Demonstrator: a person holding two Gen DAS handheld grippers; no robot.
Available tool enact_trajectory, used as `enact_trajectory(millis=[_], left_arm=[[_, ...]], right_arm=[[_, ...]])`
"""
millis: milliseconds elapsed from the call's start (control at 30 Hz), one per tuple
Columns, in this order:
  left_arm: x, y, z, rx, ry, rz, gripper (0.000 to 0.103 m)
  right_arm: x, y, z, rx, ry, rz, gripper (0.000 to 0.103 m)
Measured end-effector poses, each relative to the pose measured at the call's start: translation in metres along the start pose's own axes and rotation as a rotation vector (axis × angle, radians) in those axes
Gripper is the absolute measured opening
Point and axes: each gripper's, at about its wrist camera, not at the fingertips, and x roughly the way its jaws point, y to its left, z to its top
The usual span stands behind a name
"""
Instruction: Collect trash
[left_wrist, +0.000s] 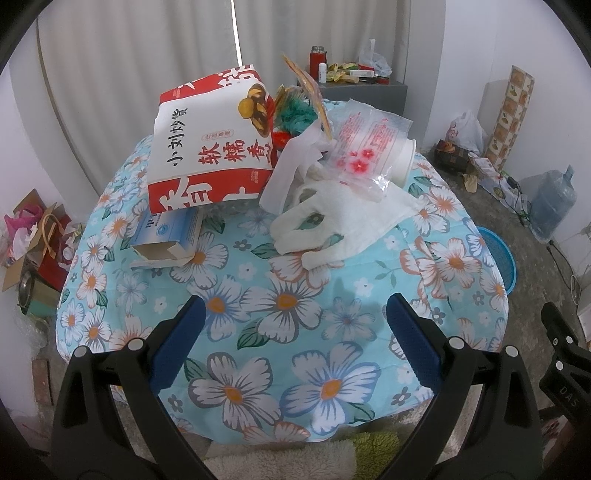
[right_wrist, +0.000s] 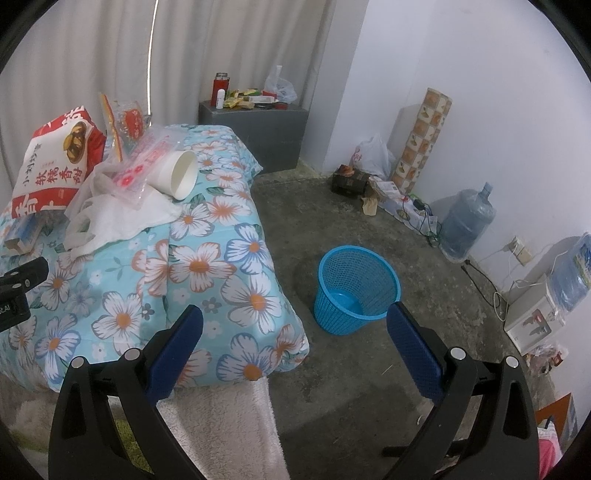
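Trash (left_wrist: 280, 166) sits piled at the far end of the floral cloth (left_wrist: 288, 306) in our left wrist view. Pile, L to R: red/white paper bag (left_wrist: 207, 147) propped upright, small blue box (left_wrist: 166, 240) lying beneath its lower edge w/ one flap open, white plastic bag (left_wrist: 343, 221) flat on the cloth, clear wrapper w/ red print (left_wrist: 365, 147) draped over a tipped white cup (left_wrist: 404, 162). Green fluff (left_wrist: 295, 114) shows behind the paper bag. Our left gripper (left_wrist: 291, 332) hangs over the near cloth, well short of the pile; its blue pads are spread wide, nothing between them. Edge of the blue basket (left_wrist: 498, 258) peeks out past the cloth's right side. Part of the other gripper shows at far right.

Right wrist view: our right gripper (right_wrist: 293, 336) is also spread wide and empty, held off the cloth's (right_wrist: 207, 266) corner above bare concrete floor (right_wrist: 332, 206). Basket (right_wrist: 356, 291) stands upright on the floor, apart from the cloth, looks empty inside. Cup (right_wrist: 181, 175) lies on its side, mouth toward the camera, wrapper (right_wrist: 144, 162) over it. Paper bag (right_wrist: 55, 155) at far left. Water jug (right_wrist: 467, 221) stands by the right wall.
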Motion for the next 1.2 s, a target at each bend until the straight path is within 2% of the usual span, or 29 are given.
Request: enact_trajectory(millis=[1200], left_arm=[[0.0022,0.0068,-0.0008,0.000,0.005,0.002,0.094]], right_arm=[[0.0007,0.0026,-0.0008,-0.016,-0.008,-0.002,0.097]])
